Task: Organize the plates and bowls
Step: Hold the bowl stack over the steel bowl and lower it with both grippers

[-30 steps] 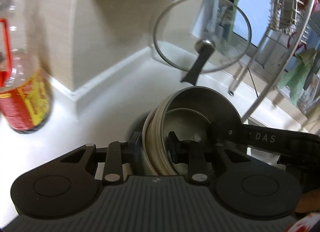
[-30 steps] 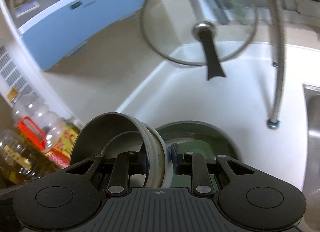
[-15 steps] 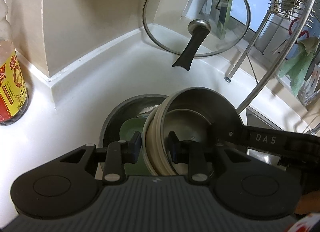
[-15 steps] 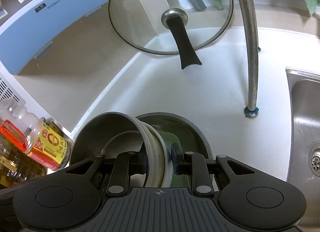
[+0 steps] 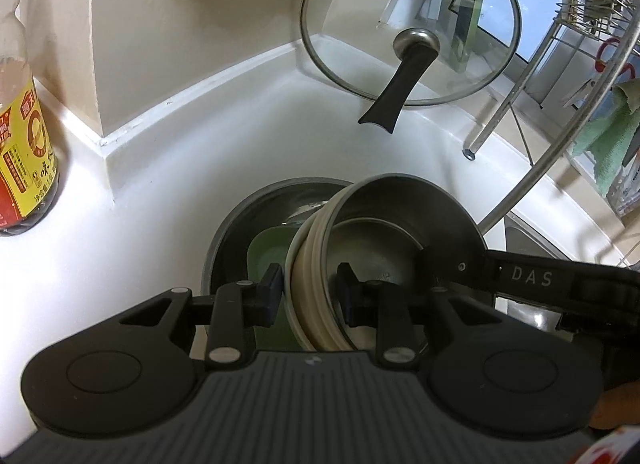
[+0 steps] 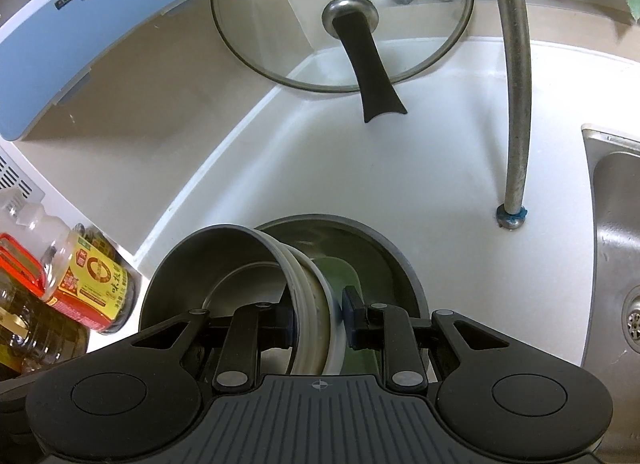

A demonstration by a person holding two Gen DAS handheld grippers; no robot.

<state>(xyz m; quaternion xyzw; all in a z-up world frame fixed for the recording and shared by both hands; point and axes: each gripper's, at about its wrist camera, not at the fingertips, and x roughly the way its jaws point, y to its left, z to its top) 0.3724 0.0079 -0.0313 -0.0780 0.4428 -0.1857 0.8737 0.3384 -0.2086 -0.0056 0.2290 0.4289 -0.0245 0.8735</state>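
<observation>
You have a stack of cream plates with a steel bowl tipped on edge, above a wide grey basin holding a green dish.

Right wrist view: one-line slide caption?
Right hand-held gripper clamps a stack of bowls over a grey pan on the counter.

we see soft, even indoor light, sharp focus, mild glare on the glass lid, and fisheye-bent edges.

Cream-rimmed steel bowls, green plate, yellow-and-red bottle label.
</observation>
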